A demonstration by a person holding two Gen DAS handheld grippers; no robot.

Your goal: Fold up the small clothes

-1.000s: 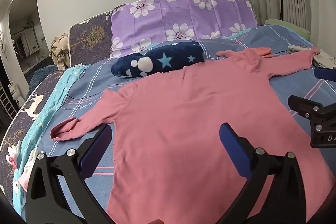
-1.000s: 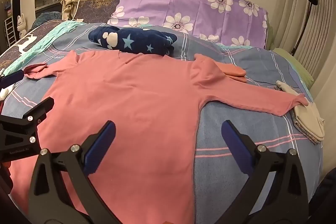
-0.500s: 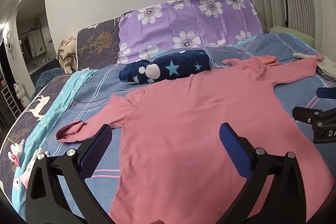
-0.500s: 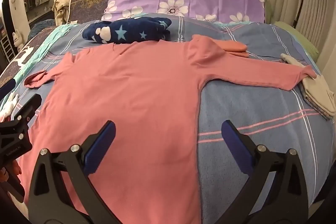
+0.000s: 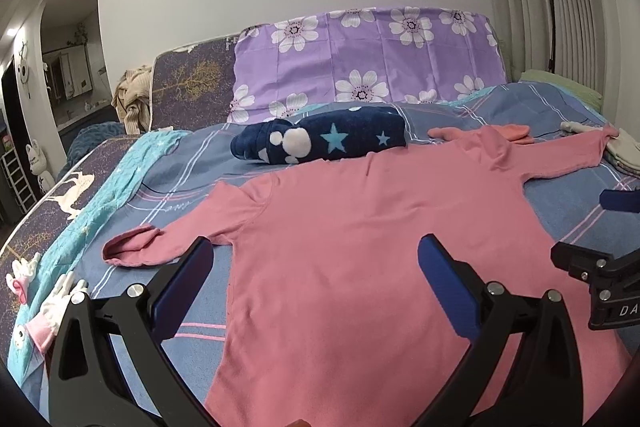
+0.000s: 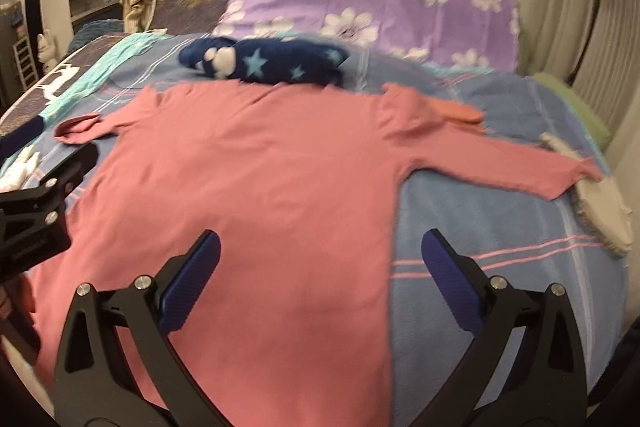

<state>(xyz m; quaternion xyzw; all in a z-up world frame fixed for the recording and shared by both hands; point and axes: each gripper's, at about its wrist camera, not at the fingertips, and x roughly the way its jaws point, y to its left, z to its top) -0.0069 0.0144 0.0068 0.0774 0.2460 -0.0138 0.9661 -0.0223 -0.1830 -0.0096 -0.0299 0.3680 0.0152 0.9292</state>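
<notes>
Left jaws: the left gripper (image 5: 312, 267) stood wide open, empty, above the shirt's left half.
Right jaws: the right gripper (image 6: 320, 263) was equally spread, holding nothing, straddling the shirt's right side seam.
Garment: the pink long-sleeved cotton shirt (image 5: 360, 247) lay flat on the blue striped bedsheet (image 6: 500, 227), collar away, sleeves outstretched crosswise.
Nearer arm: each sleeve lay on its own gripper's side.
Beyond: a navy star-print fleece bundle (image 5: 320, 141) touched the collar.
Unclear: the hem was cut off; the right view was blurred.

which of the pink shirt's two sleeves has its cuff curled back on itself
The pink shirt's left sleeve, by the teal blanket: its cuff is curled over. The right sleeve lies straight out toward the beige cloth.
</notes>
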